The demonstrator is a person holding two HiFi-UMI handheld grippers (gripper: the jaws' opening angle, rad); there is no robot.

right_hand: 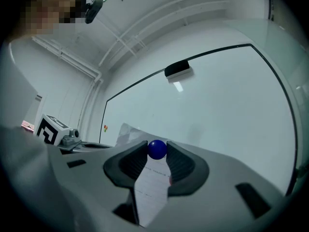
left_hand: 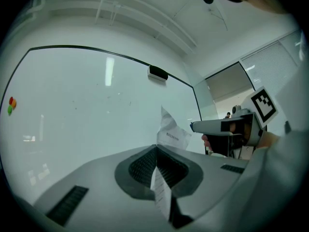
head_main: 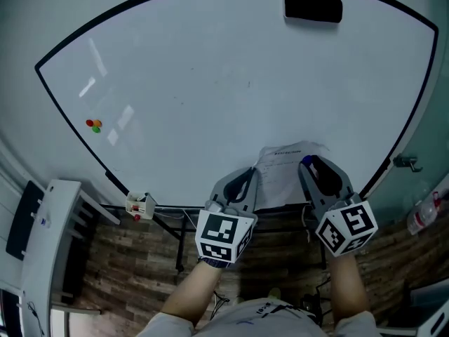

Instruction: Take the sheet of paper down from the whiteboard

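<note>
A white printed sheet of paper [head_main: 280,174] hangs crumpled low on the whiteboard [head_main: 210,83], between my two grippers. My left gripper [head_main: 250,175] is shut on the sheet's left edge; in the left gripper view the paper [left_hand: 160,192] runs pinched between the closed jaws [left_hand: 155,150] and bulges beyond them. My right gripper [head_main: 309,163] is at the sheet's right edge. Its jaws [right_hand: 157,148] are closed on a round blue magnet [right_hand: 157,149], with the paper [right_hand: 150,190] lying between them just below it. Both grippers point level at the board.
A black eraser [head_main: 313,7] sticks near the board's top right. Small red, orange and green magnets [head_main: 93,124] sit at its left. A small marker holder [head_main: 140,205] hangs at the bottom edge. A white cabinet [head_main: 49,244] stands left, a plastic bottle [head_main: 424,213] right, wooden floor below.
</note>
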